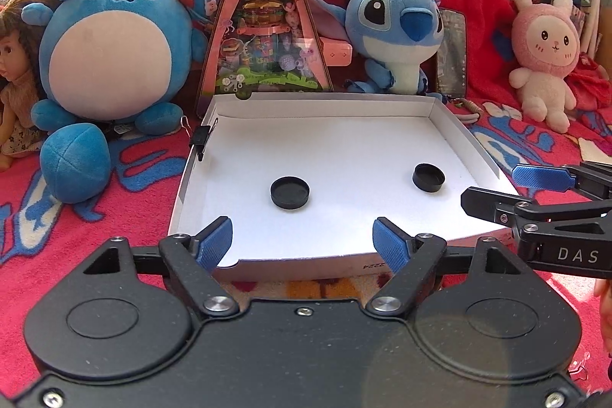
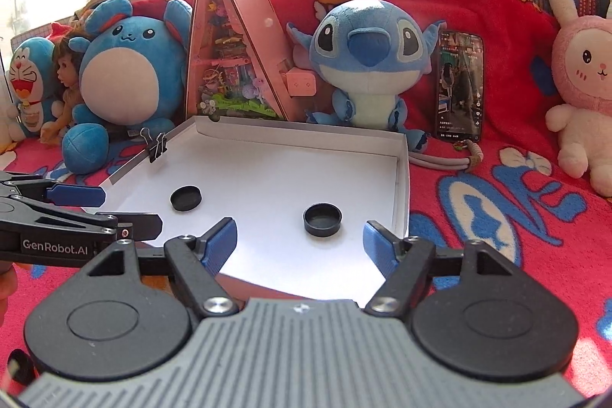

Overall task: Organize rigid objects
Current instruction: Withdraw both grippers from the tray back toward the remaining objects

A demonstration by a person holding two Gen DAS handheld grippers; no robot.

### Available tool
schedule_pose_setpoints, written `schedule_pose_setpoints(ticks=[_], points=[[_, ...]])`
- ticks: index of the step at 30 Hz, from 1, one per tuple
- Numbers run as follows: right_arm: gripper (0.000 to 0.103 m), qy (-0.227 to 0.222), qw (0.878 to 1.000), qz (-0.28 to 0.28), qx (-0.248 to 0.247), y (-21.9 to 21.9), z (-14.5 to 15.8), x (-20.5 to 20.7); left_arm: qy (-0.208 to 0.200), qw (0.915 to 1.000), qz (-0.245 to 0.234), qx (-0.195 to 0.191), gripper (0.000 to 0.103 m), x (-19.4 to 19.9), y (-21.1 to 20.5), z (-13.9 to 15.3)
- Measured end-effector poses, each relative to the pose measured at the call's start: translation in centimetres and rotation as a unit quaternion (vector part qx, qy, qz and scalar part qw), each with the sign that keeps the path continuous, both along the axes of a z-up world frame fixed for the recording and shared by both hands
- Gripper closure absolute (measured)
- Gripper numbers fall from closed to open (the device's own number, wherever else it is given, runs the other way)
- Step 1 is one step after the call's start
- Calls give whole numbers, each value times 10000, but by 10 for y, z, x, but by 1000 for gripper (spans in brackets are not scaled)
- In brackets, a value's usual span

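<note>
Two black round caps lie in a shallow white box (image 1: 451, 129) on the red blanket. In the left wrist view the left cap (image 1: 289, 192) is just ahead of my open, empty left gripper (image 1: 304, 241), and the right cap (image 1: 428, 177) lies farther right. In the right wrist view my open, empty right gripper (image 2: 300, 249) hovers over the box's (image 2: 401, 178) near edge, with one cap (image 2: 322, 218) just ahead and the other cap (image 2: 186, 198) to the left. Each gripper shows from the side in the other's view, the right gripper (image 1: 497, 186) and the left gripper (image 2: 114, 207).
A black binder clip (image 1: 201, 138) grips the box's left wall. Behind the box stand a round blue plush (image 1: 111, 48), a pink triangular toy house (image 1: 264, 21), a Stitch plush (image 1: 394, 33), a phone (image 2: 459, 86) and a pink bunny plush (image 1: 543, 52). Bookshelves line the back.
</note>
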State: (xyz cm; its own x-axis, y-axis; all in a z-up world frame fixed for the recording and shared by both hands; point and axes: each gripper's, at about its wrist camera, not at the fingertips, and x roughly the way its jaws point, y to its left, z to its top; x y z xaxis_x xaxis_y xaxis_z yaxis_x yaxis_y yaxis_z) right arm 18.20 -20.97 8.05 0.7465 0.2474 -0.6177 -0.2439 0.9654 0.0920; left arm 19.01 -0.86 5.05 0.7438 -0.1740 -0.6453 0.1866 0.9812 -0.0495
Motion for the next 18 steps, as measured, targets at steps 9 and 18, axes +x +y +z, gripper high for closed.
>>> schedule_pose_setpoints(ticks=[9,18], points=[[18,-179,9995,64,266,-9,12,-29,-28,9996,-204,-182,22,-35,4,5],[15,-240,9982,-2,552,-24,19,-53,-40,9989,-304,-358,22,-64,9,7]])
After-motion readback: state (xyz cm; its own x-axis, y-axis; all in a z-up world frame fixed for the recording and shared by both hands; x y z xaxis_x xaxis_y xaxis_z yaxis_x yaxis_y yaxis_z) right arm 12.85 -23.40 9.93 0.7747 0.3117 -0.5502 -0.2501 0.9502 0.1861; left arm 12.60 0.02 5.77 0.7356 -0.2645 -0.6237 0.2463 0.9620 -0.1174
